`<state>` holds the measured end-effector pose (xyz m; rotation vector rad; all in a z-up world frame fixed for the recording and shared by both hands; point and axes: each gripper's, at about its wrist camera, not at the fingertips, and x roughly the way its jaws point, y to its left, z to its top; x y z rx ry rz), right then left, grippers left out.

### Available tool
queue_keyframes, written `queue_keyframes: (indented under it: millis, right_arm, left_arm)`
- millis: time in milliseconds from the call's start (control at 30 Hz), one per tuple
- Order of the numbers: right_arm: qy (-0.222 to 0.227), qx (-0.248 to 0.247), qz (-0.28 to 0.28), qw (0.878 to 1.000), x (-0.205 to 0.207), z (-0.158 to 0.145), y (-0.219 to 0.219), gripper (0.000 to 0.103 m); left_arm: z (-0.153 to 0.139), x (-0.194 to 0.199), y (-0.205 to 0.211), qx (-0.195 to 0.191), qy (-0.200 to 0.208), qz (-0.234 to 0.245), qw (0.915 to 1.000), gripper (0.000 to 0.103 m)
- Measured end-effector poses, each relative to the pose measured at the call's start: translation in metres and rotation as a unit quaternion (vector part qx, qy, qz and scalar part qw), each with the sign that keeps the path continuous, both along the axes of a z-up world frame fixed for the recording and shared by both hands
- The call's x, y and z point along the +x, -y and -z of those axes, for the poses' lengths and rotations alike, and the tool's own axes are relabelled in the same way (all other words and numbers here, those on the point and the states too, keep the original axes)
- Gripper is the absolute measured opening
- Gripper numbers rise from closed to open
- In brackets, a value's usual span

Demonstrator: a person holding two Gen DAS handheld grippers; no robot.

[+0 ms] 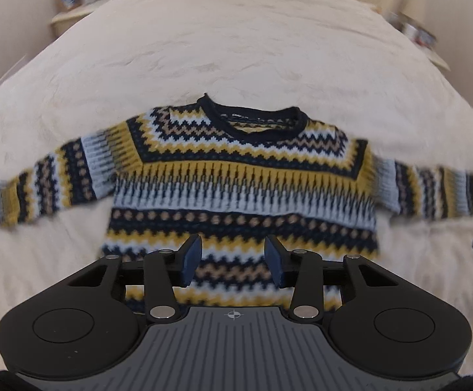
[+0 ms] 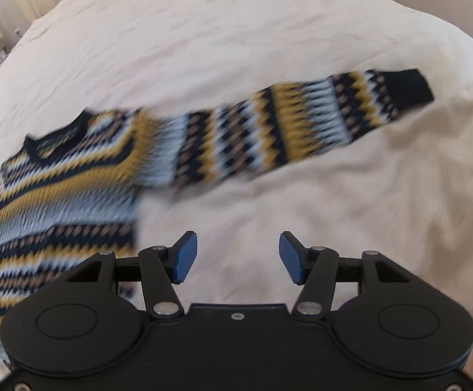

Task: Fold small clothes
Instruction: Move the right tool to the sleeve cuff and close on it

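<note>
Nearest in the left wrist view, the left claw [image 1: 233, 260] hangs over the sweater's hem with its blue pads parted and nothing between them. The right claw [image 2: 238, 259] is likewise open, over bare bed cover [image 2: 301, 195] just right of the sweater's body. The sweater [image 1: 236, 182] lies flat on the bed, hem near, collar far, sleeves spread left and right. Only the right wrist view shows the right sleeve's black cuff [image 2: 409, 86]; the left view cuts both sleeve ends off. Both views are motion-blurred.
</note>
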<state>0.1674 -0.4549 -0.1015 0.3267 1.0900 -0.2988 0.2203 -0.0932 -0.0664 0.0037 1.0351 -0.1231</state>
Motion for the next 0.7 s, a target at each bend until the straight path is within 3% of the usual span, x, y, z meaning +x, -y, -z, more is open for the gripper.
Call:
queue_keyframes:
  millis: [167, 400, 567, 700]
  right_arm:
    - [0.003, 0.001, 0.006, 1.0, 0.028, -0.006, 0.093, 0.063]
    - [0.002, -0.064, 0.012, 0.998, 0.064, -0.009, 0.198, 0.072]
    - [-0.019, -0.05, 0.041, 0.998, 0.079, 0.019, 0.254, 0.072]
    - [-0.032, -0.023, 0.05, 0.998, 0.085, 0.046, 0.269, 0.072]
  left_arm:
    - [-0.003, -0.001, 0.041, 0.017, -0.005, -0.02, 0.9996, 0.042]
    - [-0.006, -0.01, 0.088, 0.02, -0.008, -0.043, 0.9988, 0.042]
    - [-0.008, -0.018, 0.1, 0.037, -0.009, -0.051, 0.998, 0.042]
    - [-0.011, -0.019, 0.098, 0.047, -0.009, -0.066, 0.9967, 0.042]
